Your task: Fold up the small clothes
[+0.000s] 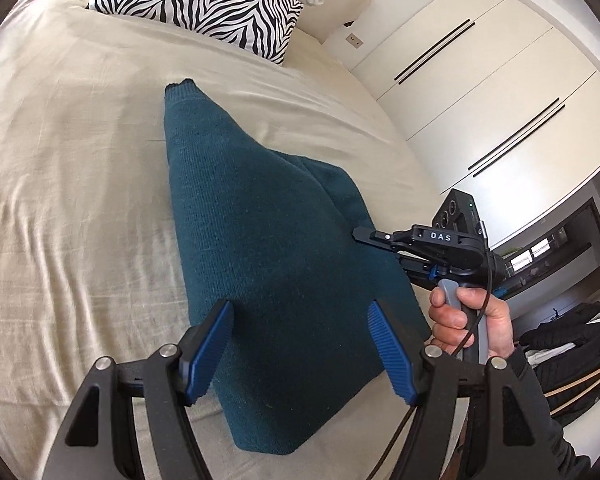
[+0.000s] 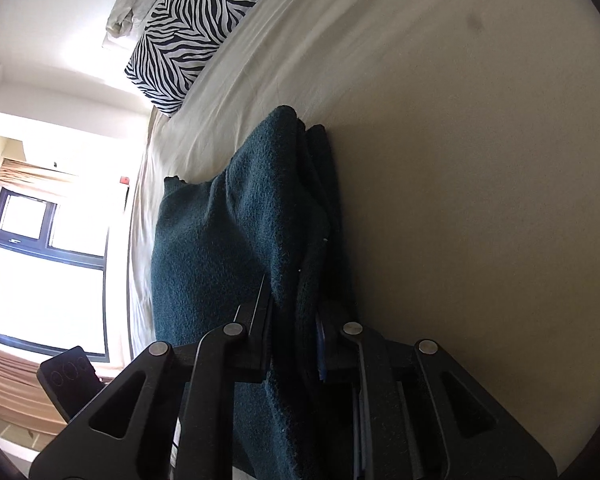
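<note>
Left claw: my left gripper point(image 1: 300, 344) hung over the near end of the garment with its blue pads point(image 1: 210, 344) spread wide and nothing between them; both pads sat above the knit, and I could not tell whether they brushed it.
Right claw: my right gripper point(image 2: 296, 320) had its jaws drawn close together, pinching a bunched fold of the teal cloth that ran straight up between them.
Right claw from the other side: seen from the left camera, the same tool point(image 1: 384, 238) reached in from the right edge of the garment, gripped by my hand point(image 1: 472, 324) in a dark sleeve.
Garment: the teal knit sweater point(image 1: 268, 248) lay on the bed, already folded narrow, its ribbed cuff end pointing toward the pillow and its broad end nearest me.
Fold: in the right camera the sweater point(image 2: 236, 240) rose into a ridge where my jaws held it, with the rest draped flat to the left.
Bed: the beige sheet point(image 1: 80, 160) was wrinkled under and around the sweater.
Pillow: a zebra-striped pillow point(image 1: 204, 4) rested at the head of the bed, well apart from the sweater.
Room: white wardrobe doors point(image 1: 480, 92) stood beside the bed.
</note>
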{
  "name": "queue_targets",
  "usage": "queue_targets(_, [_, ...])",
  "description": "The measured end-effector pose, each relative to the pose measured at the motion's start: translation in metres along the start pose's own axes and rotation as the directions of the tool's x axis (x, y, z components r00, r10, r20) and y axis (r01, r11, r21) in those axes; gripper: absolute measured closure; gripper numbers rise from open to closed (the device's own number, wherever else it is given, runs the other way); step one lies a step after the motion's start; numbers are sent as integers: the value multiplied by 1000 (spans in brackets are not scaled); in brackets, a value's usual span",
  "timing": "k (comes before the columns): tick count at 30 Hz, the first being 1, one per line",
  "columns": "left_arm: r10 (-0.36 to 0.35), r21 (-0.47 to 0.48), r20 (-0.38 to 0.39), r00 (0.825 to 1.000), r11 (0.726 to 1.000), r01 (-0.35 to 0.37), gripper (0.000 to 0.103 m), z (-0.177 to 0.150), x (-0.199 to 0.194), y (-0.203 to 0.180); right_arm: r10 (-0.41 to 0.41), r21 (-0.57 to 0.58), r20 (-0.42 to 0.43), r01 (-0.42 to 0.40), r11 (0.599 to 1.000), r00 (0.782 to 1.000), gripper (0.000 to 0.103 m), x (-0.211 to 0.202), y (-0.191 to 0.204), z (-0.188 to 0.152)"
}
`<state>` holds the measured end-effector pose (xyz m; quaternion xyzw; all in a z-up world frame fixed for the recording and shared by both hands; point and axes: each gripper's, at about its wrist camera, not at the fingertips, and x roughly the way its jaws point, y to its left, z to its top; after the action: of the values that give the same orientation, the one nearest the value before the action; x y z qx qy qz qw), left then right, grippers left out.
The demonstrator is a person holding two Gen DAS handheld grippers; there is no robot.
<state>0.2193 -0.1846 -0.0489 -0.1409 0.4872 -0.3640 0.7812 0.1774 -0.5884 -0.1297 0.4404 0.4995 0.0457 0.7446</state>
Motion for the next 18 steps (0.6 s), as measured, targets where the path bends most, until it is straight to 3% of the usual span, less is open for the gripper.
queue_targets(3, [44,0,30,999,999,-44,31,9,-1,7,-46,-24,77,48,999,996,79,-22,5,0])
queue_targets(4, [50,-18,29,998,999,-50,31,13,0,12,-56,-31,105,59,998,993,72,-30,6,1])
queue_targets(5, [58,-35,29,998,998,-57,31,17,3,17,-48,-30,125,52,998,991,58,-35,6,1])
queue_targets(7, [77,-49,38,996,996,-75,31,25,6,22,-16,-33,131,21,999,991,44,-42,8,2])
queue_targets(12, [122,-76,-3,992,990,-122,31,38,31,35,-66,-58,28,67,996,997,44,-10,11,2])
queue_targets(15, [111,-122,-70,991,985,-119,31,40,54,46,-39,-60,25,40,997,999,44,3,3,-1])
queue_targets(18, [95,-143,-97,991,984,-109,30,43,66,52,-49,-63,13,49,997,999,56,3,0,-2])
